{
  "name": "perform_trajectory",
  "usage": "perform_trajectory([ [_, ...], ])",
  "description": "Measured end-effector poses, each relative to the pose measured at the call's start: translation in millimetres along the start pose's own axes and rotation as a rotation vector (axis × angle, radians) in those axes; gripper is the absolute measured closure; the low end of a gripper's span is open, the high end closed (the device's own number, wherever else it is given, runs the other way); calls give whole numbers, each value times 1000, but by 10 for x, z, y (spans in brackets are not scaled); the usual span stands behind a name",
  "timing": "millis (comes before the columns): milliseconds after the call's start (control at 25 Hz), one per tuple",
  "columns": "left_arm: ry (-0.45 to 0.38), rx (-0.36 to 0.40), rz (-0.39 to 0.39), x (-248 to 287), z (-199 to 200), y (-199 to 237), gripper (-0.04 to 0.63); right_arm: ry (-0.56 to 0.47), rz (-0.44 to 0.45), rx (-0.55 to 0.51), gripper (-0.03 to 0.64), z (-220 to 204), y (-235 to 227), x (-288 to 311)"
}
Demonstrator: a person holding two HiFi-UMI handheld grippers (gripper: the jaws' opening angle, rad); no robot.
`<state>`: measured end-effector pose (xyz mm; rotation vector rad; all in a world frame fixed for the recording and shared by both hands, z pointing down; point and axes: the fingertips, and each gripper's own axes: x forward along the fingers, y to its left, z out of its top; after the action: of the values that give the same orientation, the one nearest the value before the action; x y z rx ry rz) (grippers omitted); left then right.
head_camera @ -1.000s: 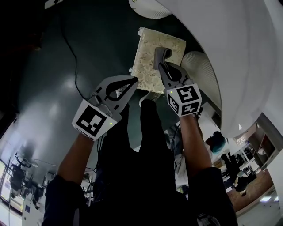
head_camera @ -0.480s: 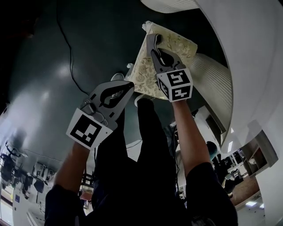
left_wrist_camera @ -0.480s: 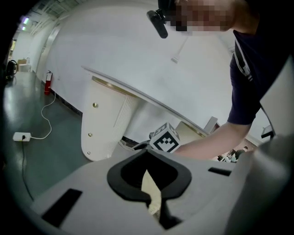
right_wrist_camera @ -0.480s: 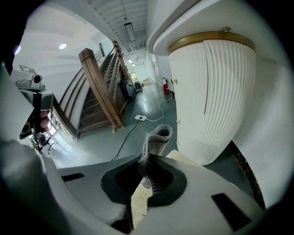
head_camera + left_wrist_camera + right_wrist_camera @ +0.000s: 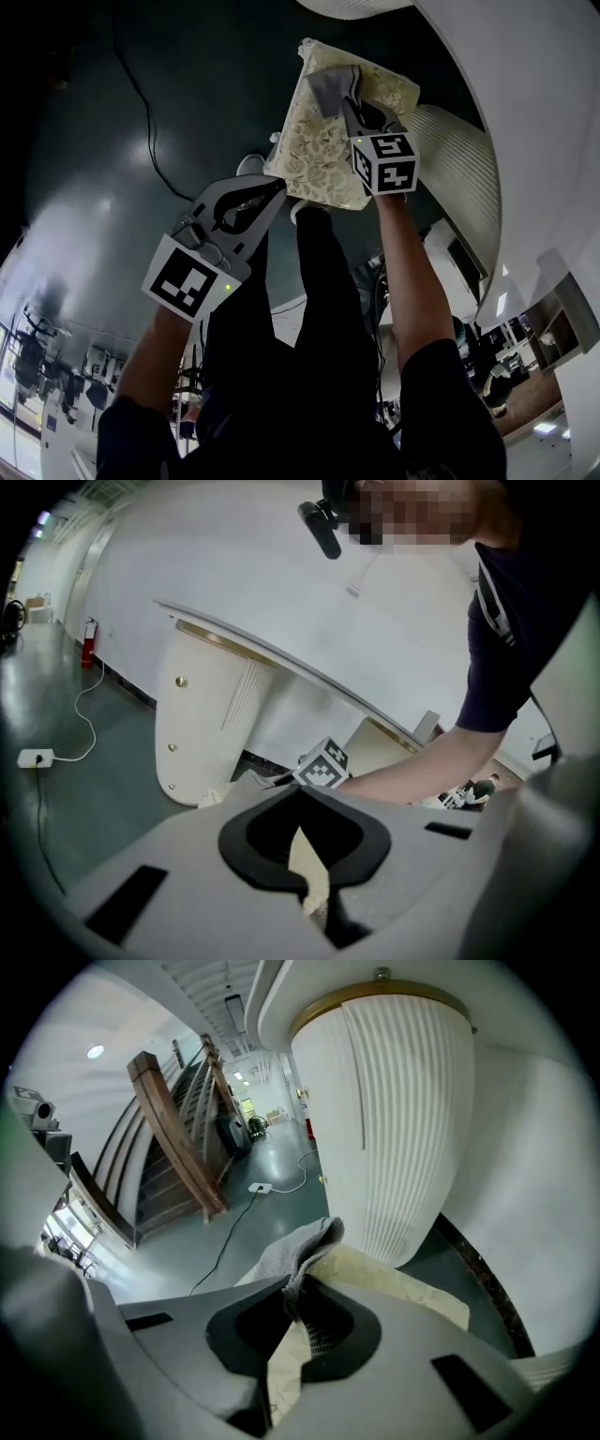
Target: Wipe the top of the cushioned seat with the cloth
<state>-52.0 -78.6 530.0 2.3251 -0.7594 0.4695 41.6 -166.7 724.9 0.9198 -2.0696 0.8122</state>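
Observation:
The cushioned seat (image 5: 314, 159) has a cream floral cover and sits on the dark floor ahead of me. My right gripper (image 5: 342, 98) is over its far part, shut on a bunched grey cloth (image 5: 326, 89) that rests on the seat top. In the right gripper view the cloth (image 5: 298, 1249) sticks out past the closed jaws, with the seat (image 5: 403, 1288) under it. My left gripper (image 5: 275, 186) hangs at the seat's near left corner, shut and holding nothing. In the left gripper view (image 5: 300, 794) a strip of the seat (image 5: 307, 869) shows through the jaw opening.
A white ribbed column (image 5: 394, 1119) stands just past the seat and also shows to its right (image 5: 450, 159). A black cable (image 5: 141, 103) runs over the dark floor on the left. A wooden staircase (image 5: 178, 1138) and a power strip (image 5: 261, 1187) lie farther off.
The right gripper has carried the cloth over the seat toward its far left part, and the cloth now shows bunched at the jaws. The left gripper has barely moved.

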Motion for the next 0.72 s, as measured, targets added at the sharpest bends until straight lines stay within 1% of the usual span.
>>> perform_trajectory([
  [160, 16, 7, -21, 140, -1, -111, 588, 5, -36, 27, 583, -167, -243, -124],
  [400, 32, 26, -54, 364, 22, -296, 588, -5, -104, 94, 583, -341, -616, -376],
  [720, 49, 60, -110, 623, 55, -615, 588, 0, -173, 136, 583, -634, -984, -734],
])
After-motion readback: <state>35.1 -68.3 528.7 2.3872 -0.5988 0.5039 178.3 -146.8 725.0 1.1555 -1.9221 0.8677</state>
